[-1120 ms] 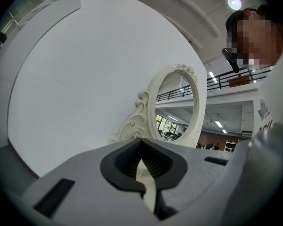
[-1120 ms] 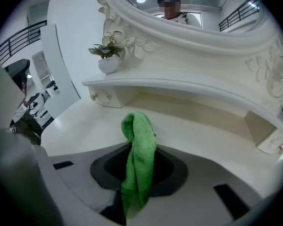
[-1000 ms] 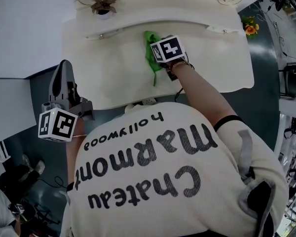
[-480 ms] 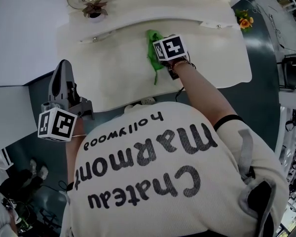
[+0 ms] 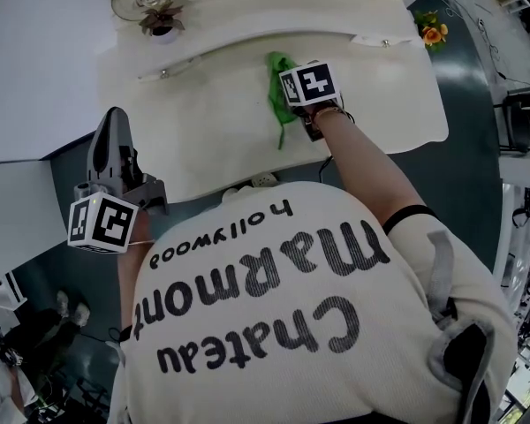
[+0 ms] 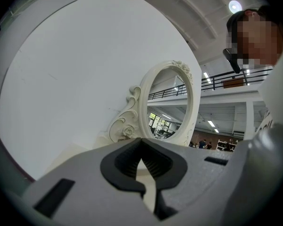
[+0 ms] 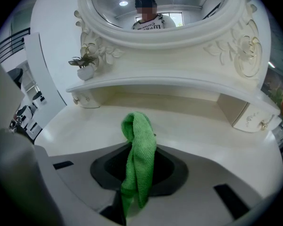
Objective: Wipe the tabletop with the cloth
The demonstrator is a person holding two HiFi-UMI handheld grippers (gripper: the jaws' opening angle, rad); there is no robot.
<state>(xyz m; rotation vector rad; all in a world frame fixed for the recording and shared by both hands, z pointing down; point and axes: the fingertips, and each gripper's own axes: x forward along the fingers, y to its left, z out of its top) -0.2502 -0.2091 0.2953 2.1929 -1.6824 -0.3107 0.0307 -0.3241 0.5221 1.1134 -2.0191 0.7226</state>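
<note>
A green cloth (image 5: 276, 76) lies bunched on the cream tabletop (image 5: 203, 122) of a dressing table, right of its middle, with a thin tail trailing toward the front edge. My right gripper (image 5: 291, 97) is shut on it; in the right gripper view the cloth (image 7: 139, 149) hangs folded out of the right gripper (image 7: 125, 201) over the tabletop (image 7: 212, 135). My left gripper (image 5: 115, 124) is held off the table's front left edge, pointing up, jaws shut with nothing in them. The left gripper (image 6: 148, 192) faces the wall and the oval mirror (image 6: 172, 105).
A small potted plant (image 5: 159, 18) stands on the raised back shelf at the left, also seen as the plant (image 7: 85, 65). Drawer knobs (image 5: 163, 74) sit under that shelf. A socket strip (image 5: 263, 181) hangs at the front edge. Orange flowers (image 5: 433, 34) stand beyond the table's right end.
My right gripper has slid the cloth a little to the right along the tabletop. The left gripper has stayed where it was.
</note>
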